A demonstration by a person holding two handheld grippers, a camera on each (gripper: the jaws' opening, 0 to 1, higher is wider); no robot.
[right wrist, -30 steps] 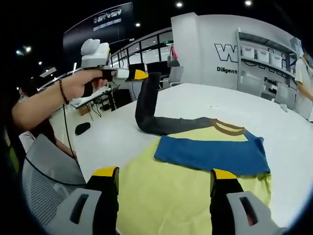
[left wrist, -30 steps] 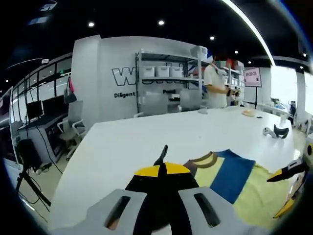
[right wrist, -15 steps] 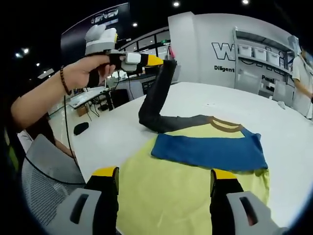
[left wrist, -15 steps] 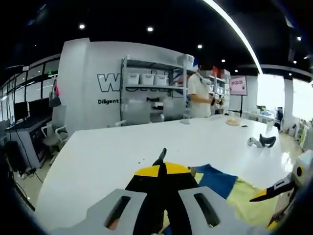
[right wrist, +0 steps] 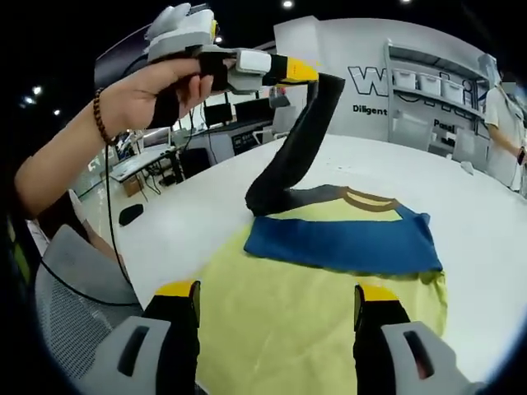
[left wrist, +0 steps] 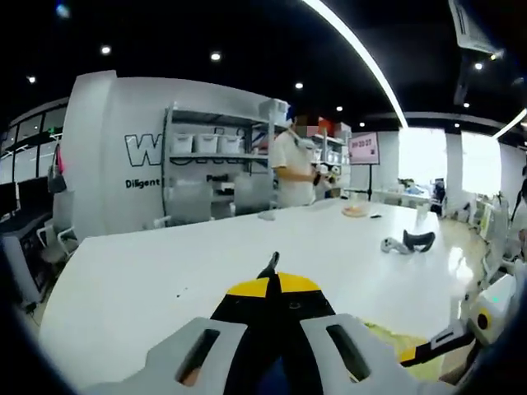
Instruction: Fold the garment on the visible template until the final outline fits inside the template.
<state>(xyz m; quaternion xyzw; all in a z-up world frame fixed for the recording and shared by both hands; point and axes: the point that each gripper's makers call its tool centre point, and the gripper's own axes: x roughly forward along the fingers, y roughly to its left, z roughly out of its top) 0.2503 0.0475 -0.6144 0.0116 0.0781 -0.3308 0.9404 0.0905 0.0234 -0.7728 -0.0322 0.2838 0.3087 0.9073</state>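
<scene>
Left tool point(right wrist: 306, 72) clenched on dark sleeve point(right wrist: 292, 148), lifted high. Right tool point(right wrist: 276, 309) released, shirt point(right wrist: 329, 280) on worktop point(right wrist: 206, 214) ahead of it. I'd carry sleeve across blue panel point(right wrist: 338, 243), lay flat, no bunching.

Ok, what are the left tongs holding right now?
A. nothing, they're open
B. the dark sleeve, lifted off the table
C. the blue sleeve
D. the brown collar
B: in the right gripper view the left tongs are shut on the end of the dark sleeve, which rises from the shirt lying on the table.
</scene>
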